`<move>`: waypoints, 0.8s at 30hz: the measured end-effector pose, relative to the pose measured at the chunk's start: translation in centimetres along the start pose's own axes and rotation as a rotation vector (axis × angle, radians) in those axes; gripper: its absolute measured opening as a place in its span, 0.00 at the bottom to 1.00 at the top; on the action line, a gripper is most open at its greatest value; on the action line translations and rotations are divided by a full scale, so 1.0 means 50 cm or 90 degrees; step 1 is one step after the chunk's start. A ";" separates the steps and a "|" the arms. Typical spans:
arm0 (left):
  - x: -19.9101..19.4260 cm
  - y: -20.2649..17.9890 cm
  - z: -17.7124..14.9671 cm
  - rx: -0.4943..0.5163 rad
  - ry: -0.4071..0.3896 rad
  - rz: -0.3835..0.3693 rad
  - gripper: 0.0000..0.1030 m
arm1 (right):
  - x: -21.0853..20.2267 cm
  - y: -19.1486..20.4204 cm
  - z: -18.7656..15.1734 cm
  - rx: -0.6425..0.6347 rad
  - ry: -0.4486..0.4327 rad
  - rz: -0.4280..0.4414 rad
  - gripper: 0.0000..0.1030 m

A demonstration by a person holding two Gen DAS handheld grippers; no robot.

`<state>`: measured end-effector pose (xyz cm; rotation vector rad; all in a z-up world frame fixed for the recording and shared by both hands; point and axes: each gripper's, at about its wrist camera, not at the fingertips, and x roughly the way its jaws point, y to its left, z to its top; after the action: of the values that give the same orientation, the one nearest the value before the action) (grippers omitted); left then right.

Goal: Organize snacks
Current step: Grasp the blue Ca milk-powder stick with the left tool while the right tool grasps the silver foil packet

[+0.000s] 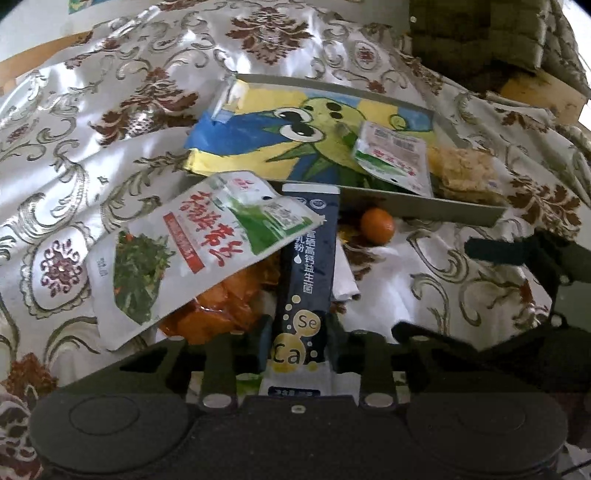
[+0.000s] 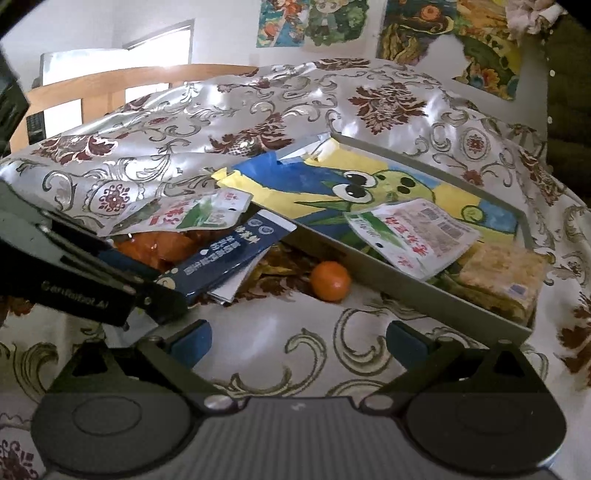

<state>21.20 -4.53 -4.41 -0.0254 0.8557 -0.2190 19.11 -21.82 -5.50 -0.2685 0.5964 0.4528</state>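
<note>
A dark blue stick sachet [image 1: 308,266] marked "Se" and "Ca" lies on the snack pile, and my left gripper [image 1: 301,328] is shut on its near end, one pad on each side. In the right wrist view that gripper [image 2: 162,295] comes in from the left holding the sachet [image 2: 229,254]. A white seaweed packet [image 1: 184,254] rests on an orange snack bag [image 1: 221,306] beside it. A small orange fruit [image 2: 330,280] sits against the grey tray [image 2: 369,273]. The tray holds a white-green packet [image 2: 413,236] and a crumbly yellow cake [image 2: 498,277]. My right gripper [image 2: 299,341] hovers open over the cloth.
A shiny patterned tablecloth [image 2: 295,110] covers the table and bunches up behind the pile. A cartoon picture [image 1: 295,125] lines the tray. White folded paper [image 1: 345,284] lies under the sachet. A wooden frame [image 2: 110,85] and wall posters [image 2: 314,22] stand behind.
</note>
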 end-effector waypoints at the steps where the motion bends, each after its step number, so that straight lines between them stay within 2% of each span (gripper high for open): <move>1: -0.001 0.001 0.000 -0.006 0.000 0.004 0.27 | 0.001 0.003 -0.001 -0.003 -0.001 0.000 0.99; 7: -0.017 0.007 -0.010 -0.007 -0.003 0.040 0.24 | -0.001 0.014 -0.002 -0.006 -0.008 0.005 0.97; 10: -0.025 0.017 -0.020 -0.007 -0.005 0.046 0.24 | -0.002 0.019 -0.001 0.000 -0.014 0.002 0.94; 14: -0.030 0.033 -0.023 -0.039 -0.014 0.040 0.24 | 0.000 0.026 0.006 0.018 -0.029 0.007 0.90; 20: -0.020 0.038 -0.020 -0.036 -0.012 0.042 0.23 | 0.021 0.035 0.028 0.051 -0.040 0.034 0.79; 24: -0.013 0.059 -0.017 -0.048 -0.004 0.018 0.24 | 0.047 0.034 0.037 0.073 -0.030 0.052 0.67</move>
<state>20.66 -1.46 -4.81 -0.0837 0.8576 -0.1605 20.91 -18.89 -5.63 -0.1235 0.5862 0.5009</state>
